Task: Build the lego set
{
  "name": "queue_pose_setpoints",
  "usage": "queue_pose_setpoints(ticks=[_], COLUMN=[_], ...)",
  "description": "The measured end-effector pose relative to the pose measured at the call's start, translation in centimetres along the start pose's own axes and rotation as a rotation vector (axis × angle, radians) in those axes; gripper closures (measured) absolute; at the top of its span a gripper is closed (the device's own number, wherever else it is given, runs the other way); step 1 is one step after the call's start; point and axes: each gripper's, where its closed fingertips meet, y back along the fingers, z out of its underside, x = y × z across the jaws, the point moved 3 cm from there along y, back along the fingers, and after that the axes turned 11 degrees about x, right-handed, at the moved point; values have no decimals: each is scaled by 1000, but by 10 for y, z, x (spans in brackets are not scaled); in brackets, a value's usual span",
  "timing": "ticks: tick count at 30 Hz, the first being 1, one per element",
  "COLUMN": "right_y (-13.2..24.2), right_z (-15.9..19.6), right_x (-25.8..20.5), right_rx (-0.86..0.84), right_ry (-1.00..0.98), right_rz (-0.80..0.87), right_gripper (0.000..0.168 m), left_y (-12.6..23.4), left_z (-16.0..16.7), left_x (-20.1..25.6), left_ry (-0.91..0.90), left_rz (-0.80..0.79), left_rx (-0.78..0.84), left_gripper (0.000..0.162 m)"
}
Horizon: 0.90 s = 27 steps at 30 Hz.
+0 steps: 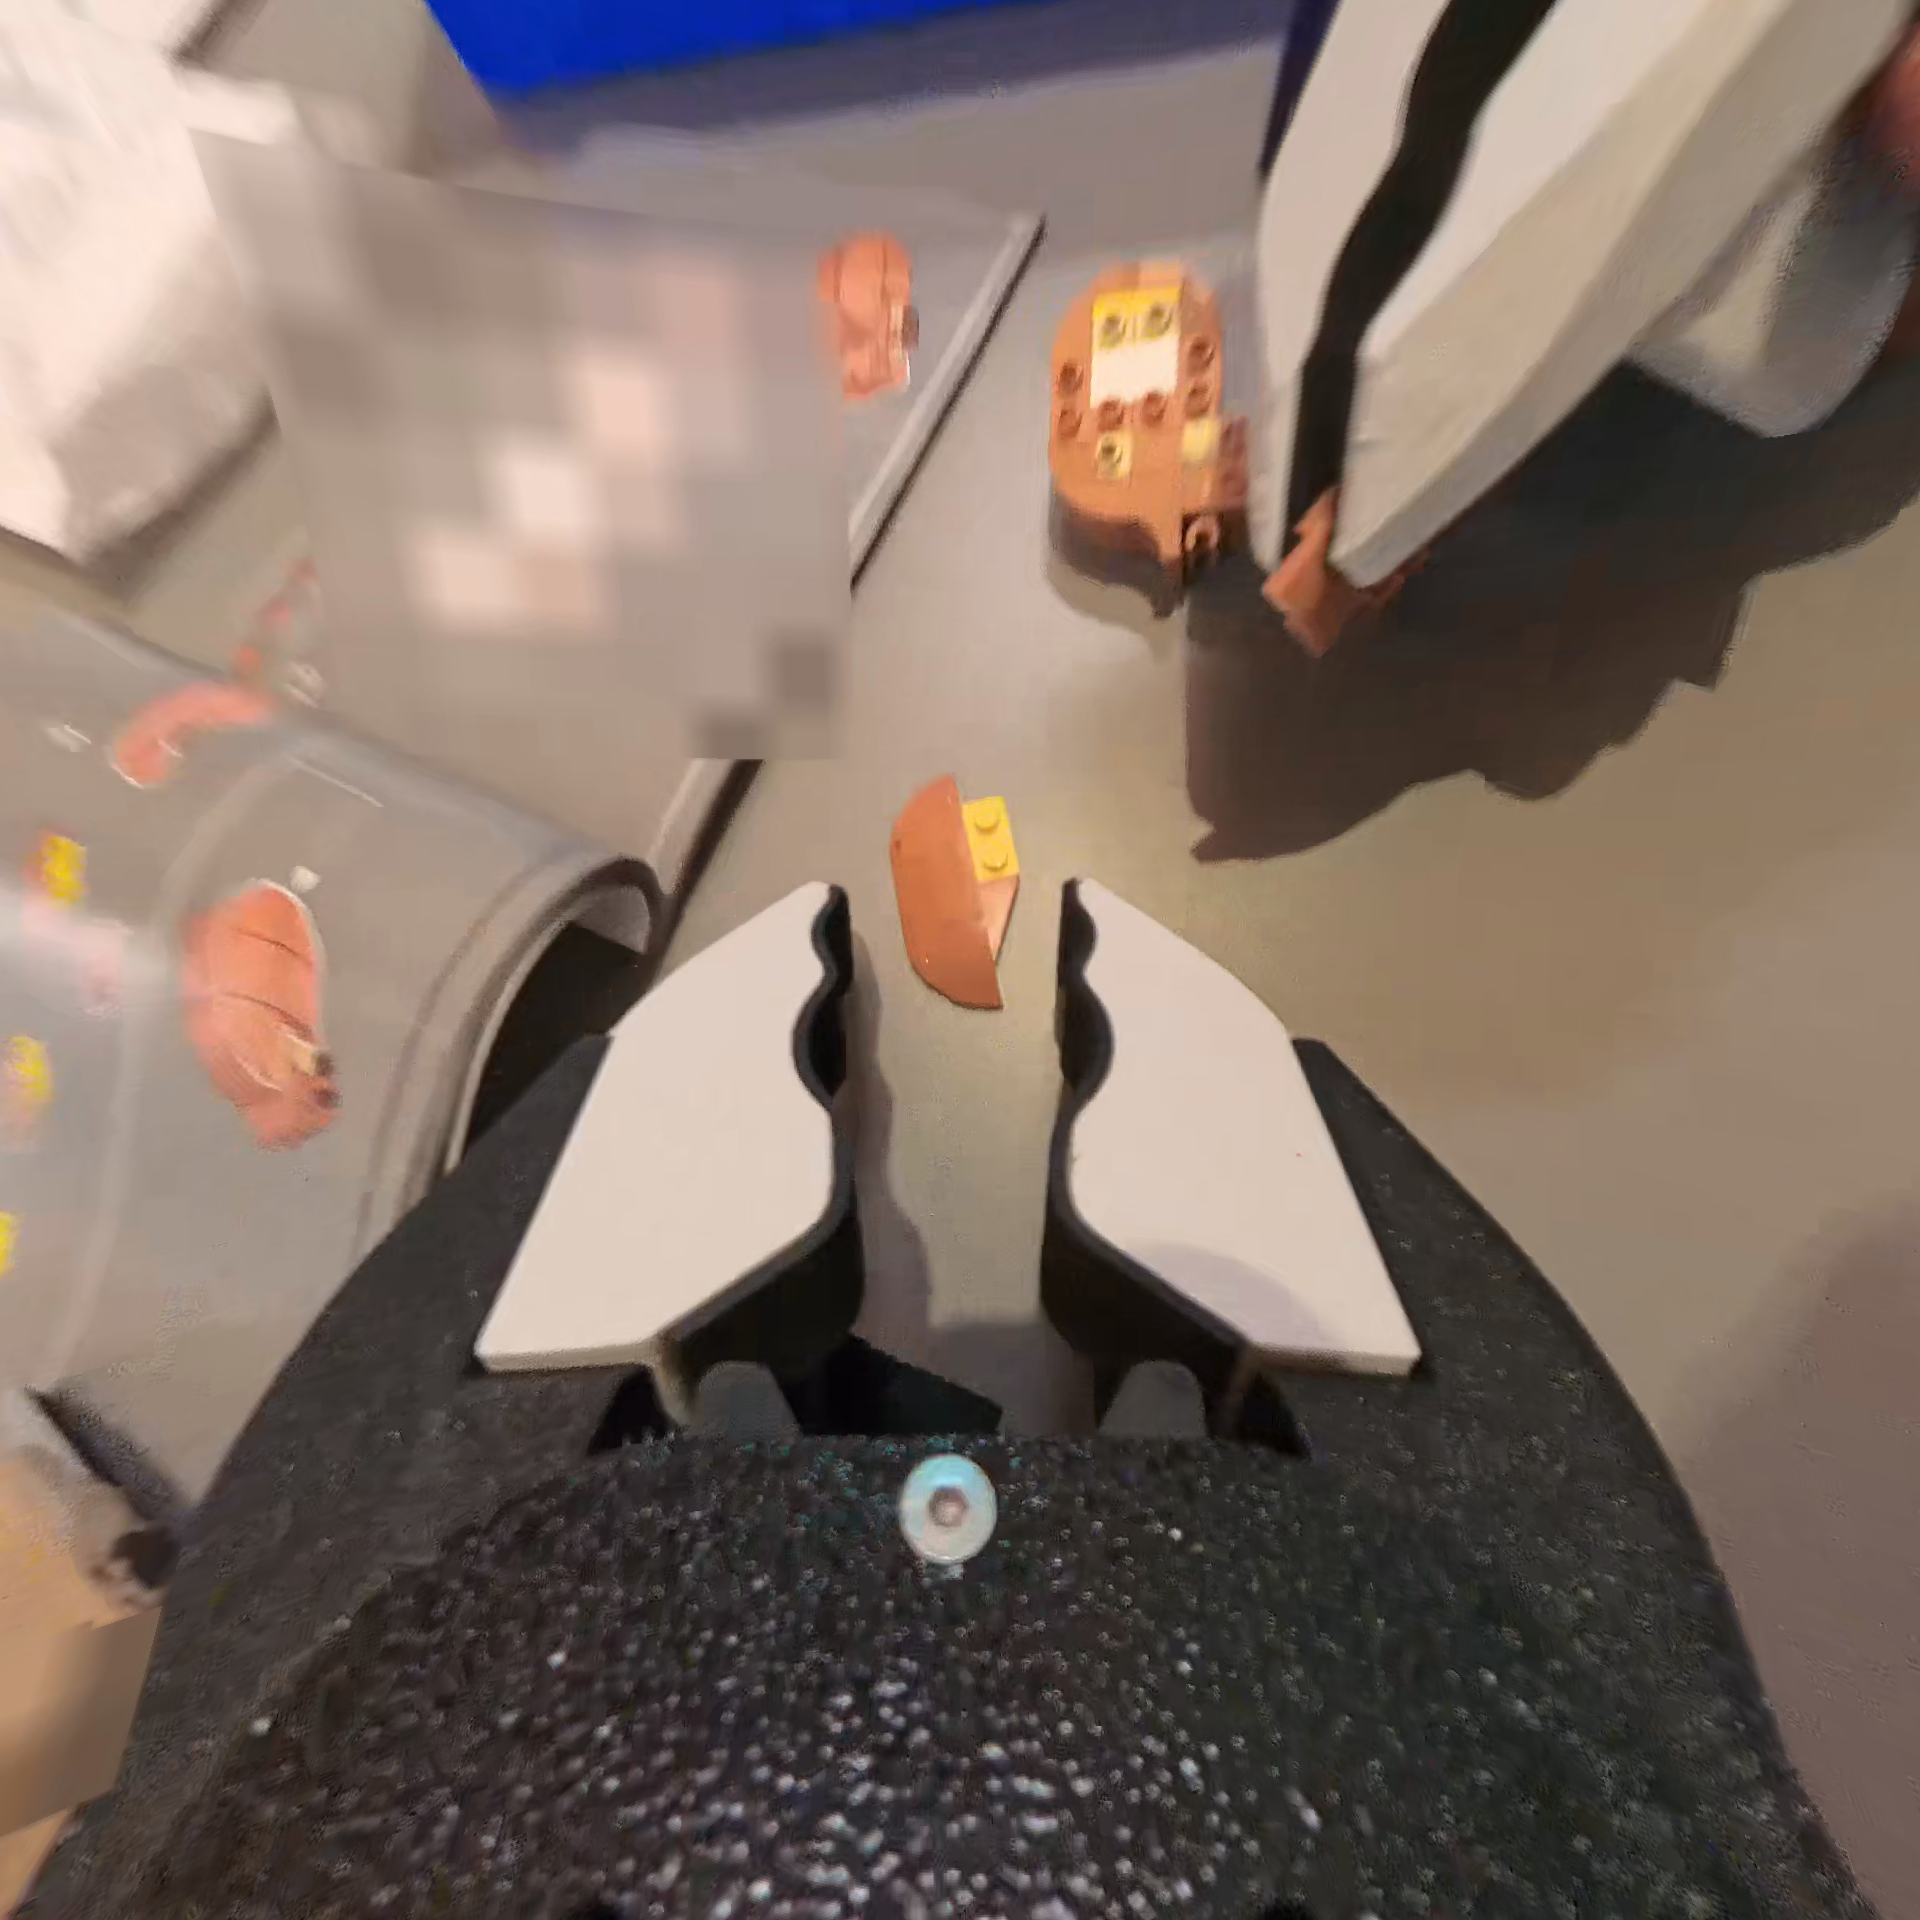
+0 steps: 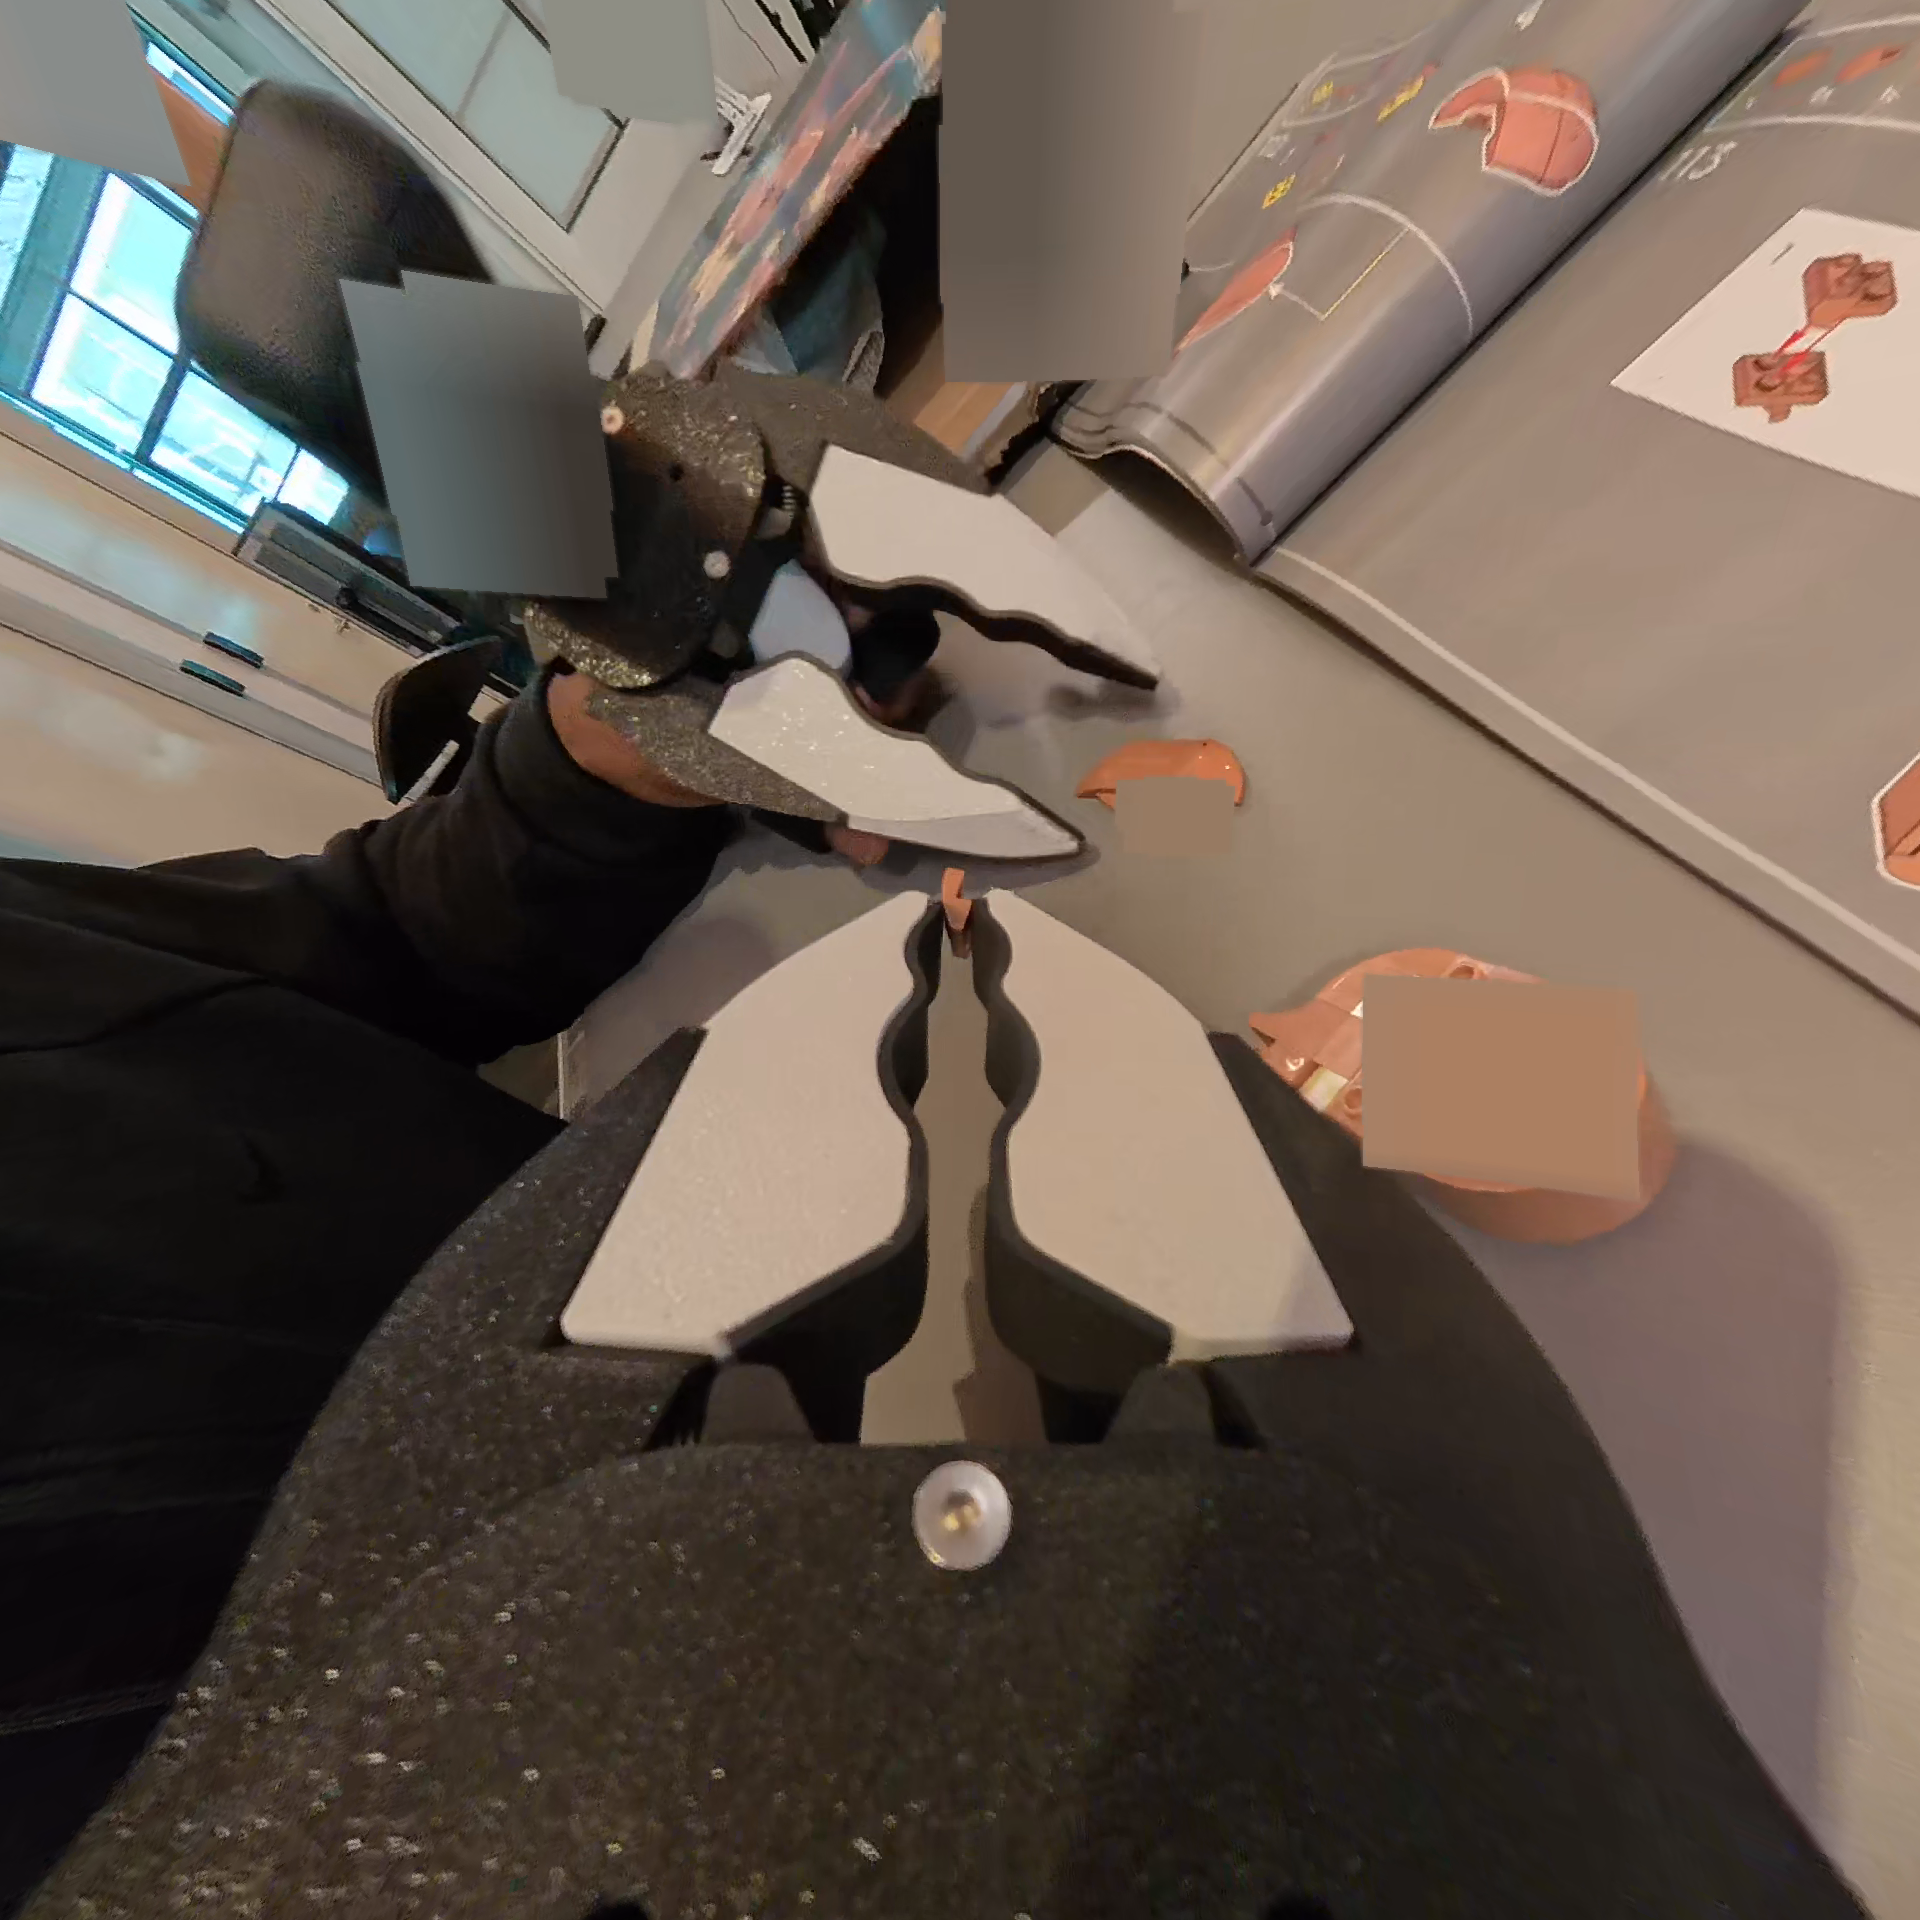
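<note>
My left gripper [image 1: 956,894] is open, just short of a small brown curved piece with a yellow brick on it [image 1: 958,896] that lies on the grey table. That piece also shows in the right wrist view [image 2: 1164,771], beyond the open left gripper [image 2: 1117,764]. A larger brown lego assembly [image 1: 1138,416] with yellow and white studs sits farther back; in the right wrist view it lies to the right [image 2: 1340,1023]. My right gripper [image 2: 958,914] is shut on a small brown lego piece [image 2: 956,920]. In the left wrist view the right gripper [image 1: 1320,566] holds it beside the assembly.
An open instruction booklet [image 1: 582,499] lies to the left and curls up near the left gripper; it fills the upper right of the right wrist view [image 2: 1558,416]. A blue thing [image 1: 831,42] stands at the back. A person's dark sleeve [image 2: 312,987] is at left. My hands' fingertips stand some 7 centimetres from each other.
</note>
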Motion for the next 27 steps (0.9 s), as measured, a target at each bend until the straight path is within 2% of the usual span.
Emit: queue_pose_setpoints(ticks=[3,6,12,14,20,23,25,27], right_y=[-3,-7,-11,-9,-8,-7,-7,-7], right_z=[8,18,31,30,30,27,26,28], right_x=[3,4,3,4,1,0,1,1], right_rx=[-41,-110,-193,-198,-219,-217,-224,-236], right_ry=[6,38,83,98,148,218,268,314], right_rz=[20,37,62,72,70,71,77,80], right_gripper=[163,163,162,159,141,139,137,136], left_y=[-4,-8,-10,-6,-1,1,3,5], left_z=[3,2,-1,-3,-2,-1,-1,0], left_x=[0,7,18,22,29,36,40,42], left_ry=[42,62,-14,-50,-87,-87,-79,-72], left_rz=[11,50,83,105,173,225,274,301], left_rx=[-42,-54,-41,-17,-2,-2,2,0], left_gripper=[126,142,145,151,151,152,162,160])
